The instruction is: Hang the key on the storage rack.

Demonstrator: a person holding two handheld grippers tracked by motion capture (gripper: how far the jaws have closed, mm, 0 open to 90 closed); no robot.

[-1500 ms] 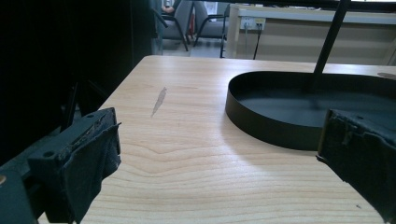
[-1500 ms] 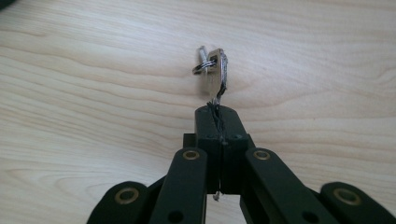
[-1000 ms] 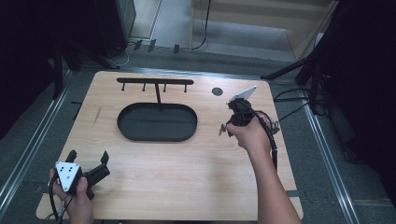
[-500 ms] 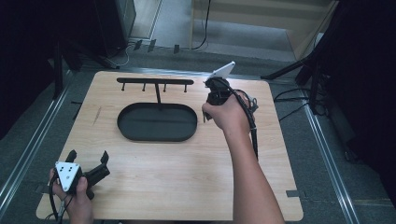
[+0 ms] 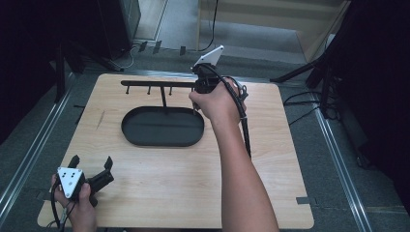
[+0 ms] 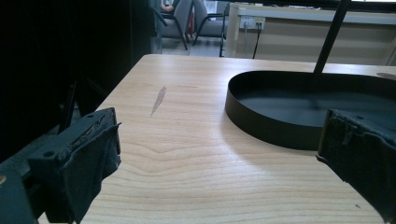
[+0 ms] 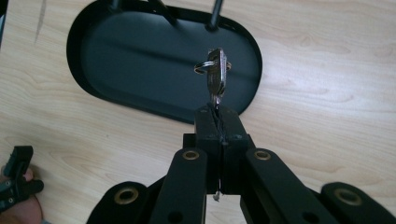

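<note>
Right gripper view: right tool (image 7: 217, 122) clamps one key (image 7: 216, 74) above one tray (image 7: 140, 56); left tool (image 5: 91, 163) gapes.

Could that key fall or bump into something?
Maybe. The right gripper pinches only the tip of the key, so it could twist or slip and drop into the black tray below. The rack's hooks look small, so the key's ring might miss and knock the rack.

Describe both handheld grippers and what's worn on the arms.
Both grippers are black, two-jawed. The left gripper carries a grey three-cornered plate with dark dots; the right gripper has brass-coloured rivets and a black trailing cable. The forearms are bare, no sleeves.
</note>
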